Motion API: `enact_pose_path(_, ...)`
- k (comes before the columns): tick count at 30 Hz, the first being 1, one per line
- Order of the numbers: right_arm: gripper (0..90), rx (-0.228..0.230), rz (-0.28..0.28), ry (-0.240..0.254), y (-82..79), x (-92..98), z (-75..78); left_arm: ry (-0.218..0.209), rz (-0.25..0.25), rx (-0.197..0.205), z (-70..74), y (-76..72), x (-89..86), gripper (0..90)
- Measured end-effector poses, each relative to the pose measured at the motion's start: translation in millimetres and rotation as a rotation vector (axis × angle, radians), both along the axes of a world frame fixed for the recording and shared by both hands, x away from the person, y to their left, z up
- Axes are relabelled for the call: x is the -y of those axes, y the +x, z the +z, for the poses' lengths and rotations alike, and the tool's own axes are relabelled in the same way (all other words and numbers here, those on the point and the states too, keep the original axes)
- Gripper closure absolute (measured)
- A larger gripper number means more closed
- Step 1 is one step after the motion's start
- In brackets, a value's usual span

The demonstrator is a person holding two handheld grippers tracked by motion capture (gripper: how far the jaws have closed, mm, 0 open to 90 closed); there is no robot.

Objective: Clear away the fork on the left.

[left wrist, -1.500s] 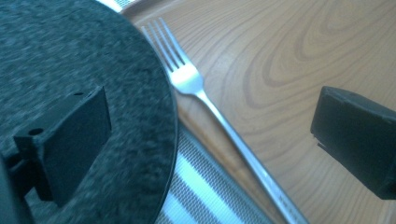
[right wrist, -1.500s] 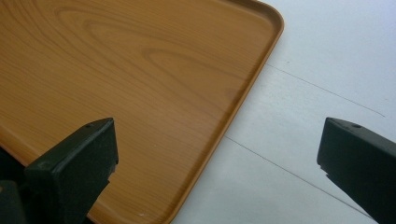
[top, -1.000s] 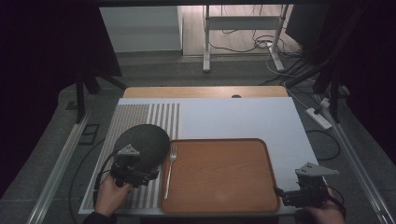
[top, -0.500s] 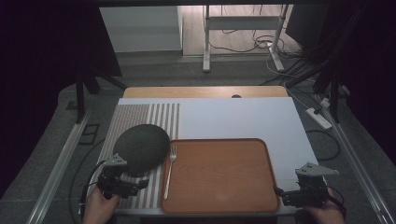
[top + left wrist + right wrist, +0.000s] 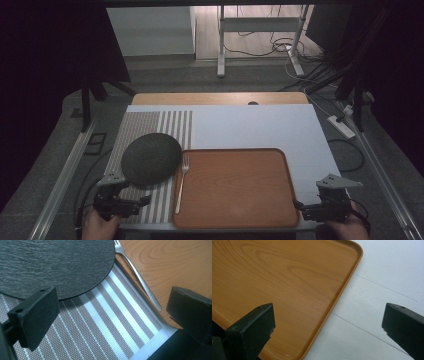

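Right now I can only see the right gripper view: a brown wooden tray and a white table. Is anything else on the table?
Observer: Yes. A round dark slate plate lies left of the brown wooden tray, on a grey and white striped placemat.
Operator: Is there something to eat with?
Observer: A silver metal fork lies beside the tray's left rim, between the tray and the plate, with its tines pointing away from you.
Operator: Where's my other tool?
Observer: The left tool is over the placemat's near end, just short of the plate's near edge. It is open and holds nothing.
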State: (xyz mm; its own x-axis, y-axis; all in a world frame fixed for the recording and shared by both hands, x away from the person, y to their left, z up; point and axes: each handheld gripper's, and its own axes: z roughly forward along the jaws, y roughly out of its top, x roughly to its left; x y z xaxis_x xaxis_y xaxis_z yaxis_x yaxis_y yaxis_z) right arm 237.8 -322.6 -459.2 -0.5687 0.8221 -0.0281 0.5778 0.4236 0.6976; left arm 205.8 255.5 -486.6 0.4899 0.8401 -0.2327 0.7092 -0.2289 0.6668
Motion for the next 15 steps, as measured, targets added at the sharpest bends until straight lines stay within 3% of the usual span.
enact_pose_path(9, 0.0, -0.002, -0.004, 0.002, 0.3, 0.0, -0.1, 0.064, 0.007, 0.007, 1.3, -6.9, 2.2, 0.0)
enact_pose_path(15, 0.0, -0.002, -0.001, -0.001, 0.6, -0.5, -0.2, 0.051, 0.017, 0.009, 1.3, -9.3, 0.0, 0.0)
